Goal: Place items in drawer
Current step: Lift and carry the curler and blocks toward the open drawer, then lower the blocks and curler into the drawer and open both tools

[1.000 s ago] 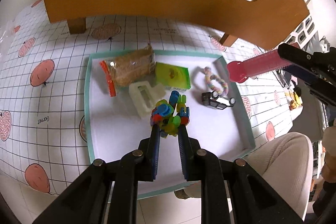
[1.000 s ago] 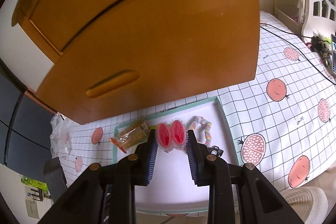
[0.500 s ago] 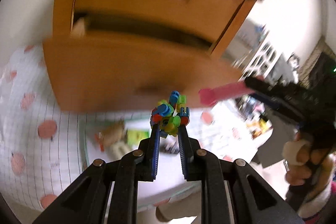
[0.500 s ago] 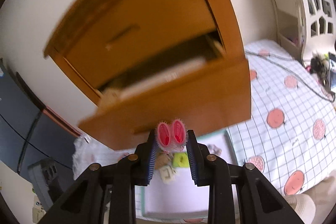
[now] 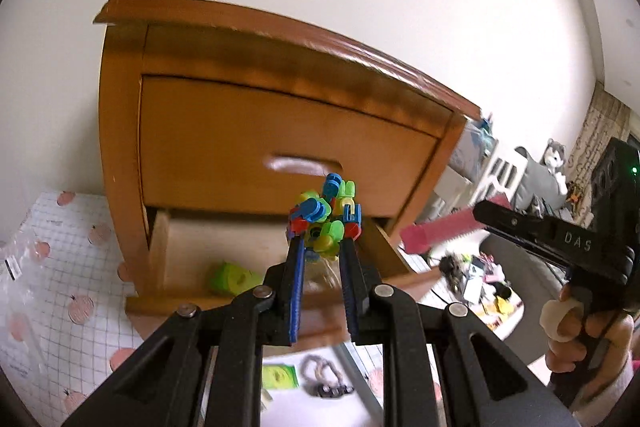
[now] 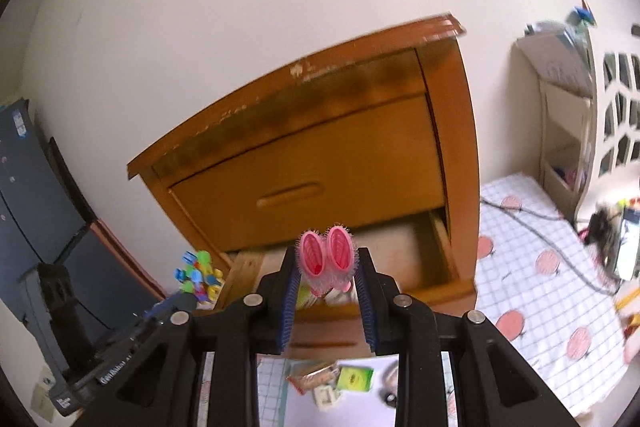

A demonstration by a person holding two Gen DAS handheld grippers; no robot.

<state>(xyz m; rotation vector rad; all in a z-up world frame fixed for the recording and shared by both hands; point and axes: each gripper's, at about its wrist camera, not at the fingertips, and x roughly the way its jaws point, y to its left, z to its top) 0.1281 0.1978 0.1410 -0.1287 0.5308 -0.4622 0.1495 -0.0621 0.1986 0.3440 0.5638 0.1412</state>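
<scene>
Left gripper (image 5: 323,241) clamping 1 toy cluster (image 5: 326,215), right gripper (image 6: 326,267) clamping 2 pink rollers (image 6: 326,259), 1 open drawer (image 6: 400,251)

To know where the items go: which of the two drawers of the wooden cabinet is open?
The lower wooden drawer is open: it is pulled out, its inside visible. The upper wooden drawer sits closed, flush with the cabinet front.

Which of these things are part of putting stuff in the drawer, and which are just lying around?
Part of the job:
- colourful block cluster in left tool
- pink hair rollers in right tool
- open lower drawer

Lying about:
- stuffed husky
- white shelf
- cables
</scene>
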